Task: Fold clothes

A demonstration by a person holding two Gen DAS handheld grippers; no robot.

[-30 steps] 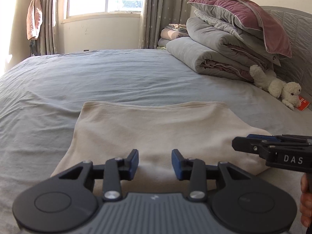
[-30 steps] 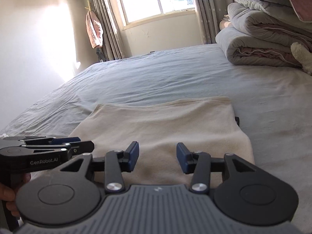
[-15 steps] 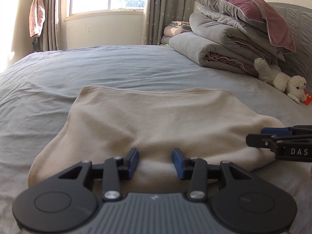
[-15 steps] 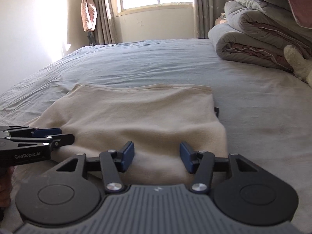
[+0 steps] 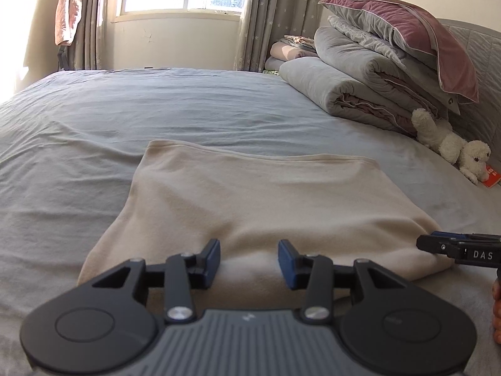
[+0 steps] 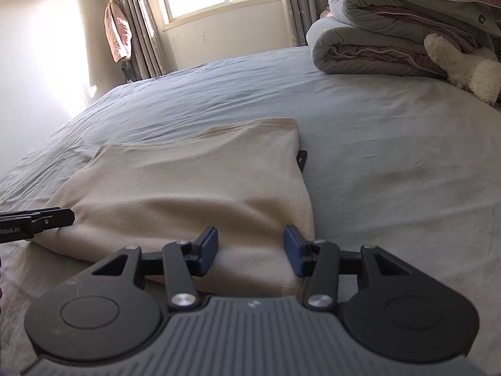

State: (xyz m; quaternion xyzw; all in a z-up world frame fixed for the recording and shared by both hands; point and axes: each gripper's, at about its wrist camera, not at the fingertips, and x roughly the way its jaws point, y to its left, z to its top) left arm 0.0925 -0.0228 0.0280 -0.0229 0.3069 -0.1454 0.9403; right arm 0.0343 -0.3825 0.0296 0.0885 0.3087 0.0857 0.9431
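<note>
Cream fleece garment (image 5: 260, 206), folded to a rectangle, lies flat on the grey-sheeted bed (image 5: 156, 109). Left gripper (image 5: 249, 261) sits at its near edge, fingers part open with a raised fold of cloth between the blue pads; whether they press on it cannot be told. Right gripper (image 6: 250, 250) straddles the near right corner, fingers closing, cloth between them.

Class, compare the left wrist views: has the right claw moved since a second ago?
Yes. The right claw now sits lower and further right in the view, at the near edge of the cream garment, its jaws closing.
</note>
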